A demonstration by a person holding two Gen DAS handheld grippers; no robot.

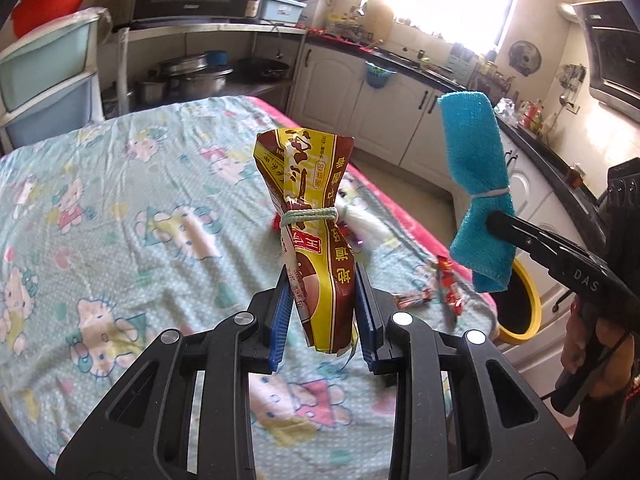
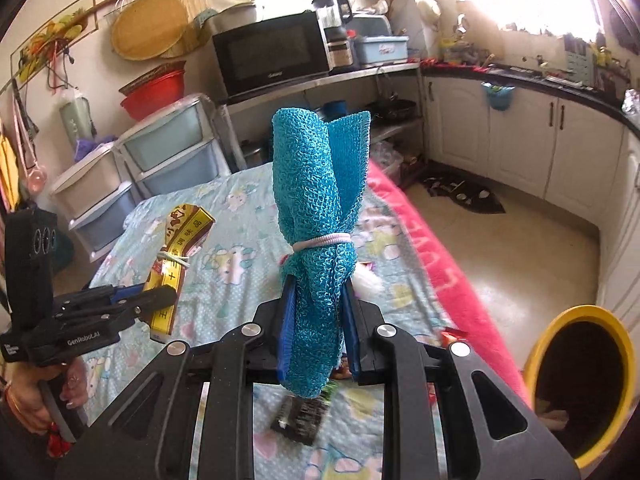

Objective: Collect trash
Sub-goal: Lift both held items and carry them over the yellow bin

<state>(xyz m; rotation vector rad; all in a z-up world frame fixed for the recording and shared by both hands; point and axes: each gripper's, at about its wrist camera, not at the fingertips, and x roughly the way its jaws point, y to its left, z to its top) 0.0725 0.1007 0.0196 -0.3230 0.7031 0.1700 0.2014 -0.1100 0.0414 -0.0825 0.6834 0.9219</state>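
Your left gripper (image 1: 322,312) was clamped on the lower half of a yellow-and-brown packet (image 1: 310,236), held upright above the table (image 1: 120,184), a pale green band (image 1: 310,216) cinched around its middle. Your right gripper (image 2: 318,328) was shut on a rolled teal cloth (image 2: 318,208), also upright, tied with a white band (image 2: 322,242) just above the blue pads (image 2: 287,320). Both bundles were off the table, the cloth to the packet's right and apart from it. Loose wrappers (image 1: 444,280) lay on the cartoon-print tablecloth near its right edge, and a dark piece of trash (image 2: 298,420) lay under your right gripper. A yellow-rimmed bin (image 2: 580,384) stood on the floor just beyond that edge, near the cloth.
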